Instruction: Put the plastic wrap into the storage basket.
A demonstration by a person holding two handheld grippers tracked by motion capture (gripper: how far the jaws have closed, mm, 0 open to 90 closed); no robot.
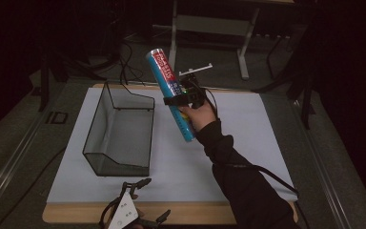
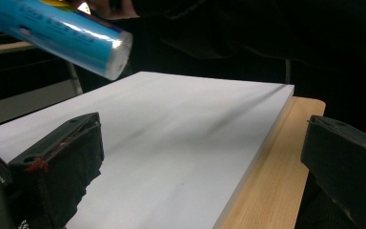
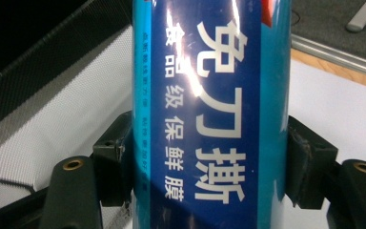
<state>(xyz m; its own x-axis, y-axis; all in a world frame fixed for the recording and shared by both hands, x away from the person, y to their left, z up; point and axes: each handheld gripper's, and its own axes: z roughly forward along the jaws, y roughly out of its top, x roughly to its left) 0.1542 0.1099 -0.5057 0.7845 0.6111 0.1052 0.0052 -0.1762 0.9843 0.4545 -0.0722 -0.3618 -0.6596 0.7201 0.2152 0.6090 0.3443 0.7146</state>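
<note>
My right gripper (image 1: 180,100) is shut on a long blue roll of cling film (image 1: 169,90), held up in the air and tilted, right of a black wire mesh basket (image 1: 119,130). Seen from the right gripper view, the roll (image 3: 205,114) bears white Chinese lettering and the two pads (image 3: 116,152) press its sides. My left gripper (image 1: 143,200) rests low at the table's front edge, open and holding nothing. In the left gripper view its jaws stand wide apart over the white board (image 2: 181,138), and the roll's end (image 2: 76,40) hangs at the upper left.
The white board (image 1: 238,143) covers most of the wooden table (image 1: 76,214). The mesh basket stands on the board's left half. Beyond the table are a grey desk frame (image 1: 209,28) and cables (image 1: 128,67) on the dark floor.
</note>
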